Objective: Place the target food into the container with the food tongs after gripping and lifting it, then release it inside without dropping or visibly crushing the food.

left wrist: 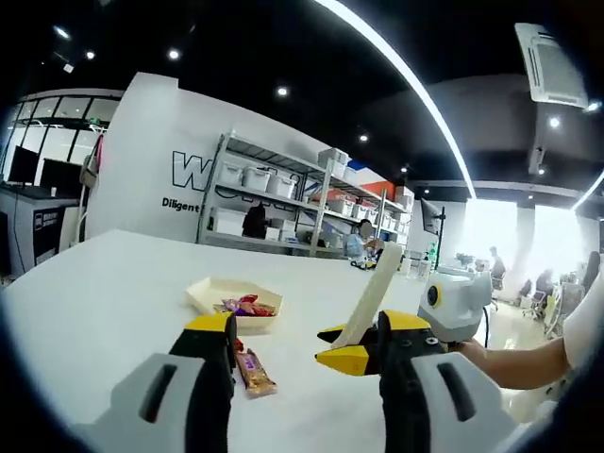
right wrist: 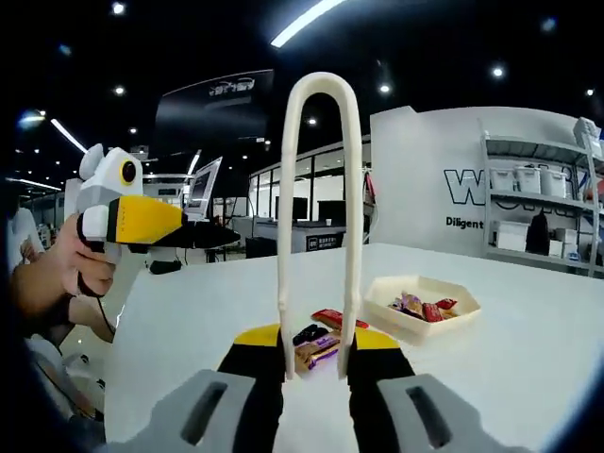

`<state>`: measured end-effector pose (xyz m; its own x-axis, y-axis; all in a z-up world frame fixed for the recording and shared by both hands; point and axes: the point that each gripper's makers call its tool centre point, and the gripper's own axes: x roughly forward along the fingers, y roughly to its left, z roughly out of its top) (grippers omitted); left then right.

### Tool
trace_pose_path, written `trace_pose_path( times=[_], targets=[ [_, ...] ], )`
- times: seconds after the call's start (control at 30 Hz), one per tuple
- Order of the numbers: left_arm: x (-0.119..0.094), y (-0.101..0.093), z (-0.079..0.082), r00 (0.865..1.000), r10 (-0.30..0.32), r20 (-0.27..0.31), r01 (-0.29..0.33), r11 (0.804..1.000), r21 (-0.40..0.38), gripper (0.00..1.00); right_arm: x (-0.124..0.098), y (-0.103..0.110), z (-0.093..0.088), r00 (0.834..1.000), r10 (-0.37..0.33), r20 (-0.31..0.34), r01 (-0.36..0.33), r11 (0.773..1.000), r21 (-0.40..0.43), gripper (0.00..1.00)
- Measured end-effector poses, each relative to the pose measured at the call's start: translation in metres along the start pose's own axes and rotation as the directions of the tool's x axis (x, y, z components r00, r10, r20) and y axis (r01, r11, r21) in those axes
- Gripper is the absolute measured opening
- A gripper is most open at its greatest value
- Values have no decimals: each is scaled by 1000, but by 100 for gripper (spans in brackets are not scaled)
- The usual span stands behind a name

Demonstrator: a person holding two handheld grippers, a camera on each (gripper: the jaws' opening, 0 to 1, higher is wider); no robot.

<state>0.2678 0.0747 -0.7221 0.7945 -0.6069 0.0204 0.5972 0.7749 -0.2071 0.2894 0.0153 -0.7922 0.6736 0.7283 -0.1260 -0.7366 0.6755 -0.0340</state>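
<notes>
Wrapped snack bars [right wrist: 316, 347] lie on the white counter [right wrist: 528, 368], at nine o'clock of the hexagonal tray [right wrist: 422, 319] holding more candies. The right tongs [right wrist: 316, 363] clamp cream food tongs [right wrist: 319, 217] standing upright. The left tongs [left wrist: 297, 344] stand wide, holding nothing, above the counter.

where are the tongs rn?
Right gripper view: tongs upright between the right gripper's fingers, above the loose candy bars, left of the tray.

Cream tongs [right wrist: 319, 217] upright; wrapped snacks [right wrist: 317, 347] on table — more in hexagonal tray [right wrist: 421, 308].
</notes>
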Motion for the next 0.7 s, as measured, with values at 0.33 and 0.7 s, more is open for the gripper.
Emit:
trace_pose_path(
  times=[0.33,0.7],
  targets=[
    [11,-15,4,1000,-19,1,19,1000,18,61,-11,32,-11,998,55,-40,-60,989,-135,20],
    [9,-33,-4,998,-57,-12,57,998,1,57,-9,37,-14,997,56,-57,-63,989,-133,22]
  ],
)
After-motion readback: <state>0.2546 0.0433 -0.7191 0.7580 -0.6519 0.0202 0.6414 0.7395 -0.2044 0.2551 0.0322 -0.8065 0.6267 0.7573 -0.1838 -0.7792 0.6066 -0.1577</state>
